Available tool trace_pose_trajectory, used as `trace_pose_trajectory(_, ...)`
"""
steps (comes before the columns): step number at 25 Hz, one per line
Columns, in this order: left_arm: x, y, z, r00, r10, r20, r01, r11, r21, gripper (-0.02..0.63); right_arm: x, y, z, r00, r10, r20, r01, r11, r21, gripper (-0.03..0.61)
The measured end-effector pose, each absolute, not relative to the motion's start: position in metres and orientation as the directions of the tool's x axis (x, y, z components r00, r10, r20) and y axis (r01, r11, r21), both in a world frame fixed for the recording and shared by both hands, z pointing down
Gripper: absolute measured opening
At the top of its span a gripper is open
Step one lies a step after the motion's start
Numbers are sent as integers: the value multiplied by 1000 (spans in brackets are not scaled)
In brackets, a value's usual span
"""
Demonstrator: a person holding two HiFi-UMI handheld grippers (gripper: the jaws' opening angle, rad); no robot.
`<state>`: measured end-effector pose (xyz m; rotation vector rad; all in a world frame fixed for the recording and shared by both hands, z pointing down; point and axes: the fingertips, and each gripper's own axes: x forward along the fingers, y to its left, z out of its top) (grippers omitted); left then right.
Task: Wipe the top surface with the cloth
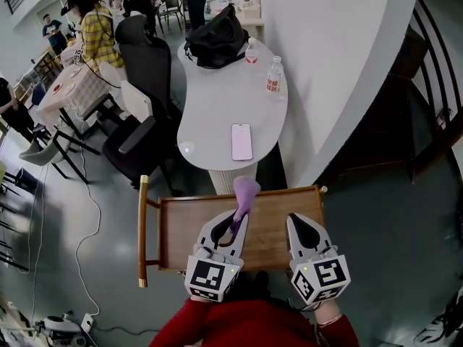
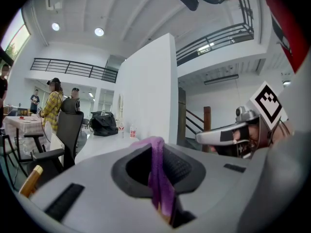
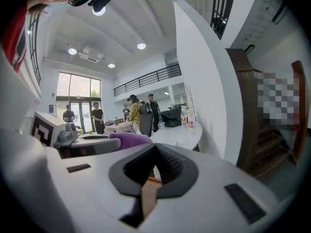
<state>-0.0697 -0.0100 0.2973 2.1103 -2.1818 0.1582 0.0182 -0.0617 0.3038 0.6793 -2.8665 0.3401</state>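
**Head view:** My left gripper [image 1: 237, 221] is clamped on the purple cloth [image 1: 246, 191]. The cloth stands up past the jaw tips at the far rail of the wooden top [image 1: 184, 230], so it is carried and apparently not yet pressed flat. My right gripper [image 1: 294, 221] hangs just beside it over the same boards with its jaws drawn together on nothing, probably kept clear so the cloth hand can work alone. A raised rim boxes the top in on all sides, and any stroke will have to stop short of it. Bare wood lies open to the left of my left gripper. Beyond the far rail a white table [image 1: 217, 100] carries a phone [image 1: 241, 142], and a white wall [image 1: 340, 49] rises to the right.

**Left gripper view:** The jaws of the left gripper [image 2: 156, 144] pinch a narrow fold of cloth [image 2: 158, 178] that runs down between the dark pads. It is a firm enough hold, I judge, for dragging. The right gripper [image 2: 228, 135] shows alongside, apart from the cloth.

**Right gripper view:** The right gripper [image 3: 154, 149] is closed and empty, and only a sliver of wood shows through the slot between its jaws. The cloth [image 3: 129, 140] peeks over from the left gripper [image 3: 77, 142] next door. The wall stands close on the right, so the freer room lies leftward.
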Motion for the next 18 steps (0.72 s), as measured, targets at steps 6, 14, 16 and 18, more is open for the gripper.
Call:
trace_pose_trajectory(6, -69, -11, 298, -28, -988, 149, -999, 32, 25, 52, 21, -64, 307, -873, -433, 226, -471, 867, -160, 5)
trace_pose_trajectory(14, -66, -9, 305, -23, -986, 167, -999, 28, 29, 52, 26, -63, 312, -867, -441, 232, -479, 866, -142, 5)
trace_pose_trajectory(16, -66, -9, 306, -25, -986, 167, -999, 31, 30, 52, 26, -65, 312, -868, -441, 229, -478, 867, -140, 5)
trace_pose_trajectory(18, -66, -9, 306, -26, -986, 166, -999, 31, 29, 52, 26, -67, 312, -868, -441, 226, -477, 868, -137, 5)
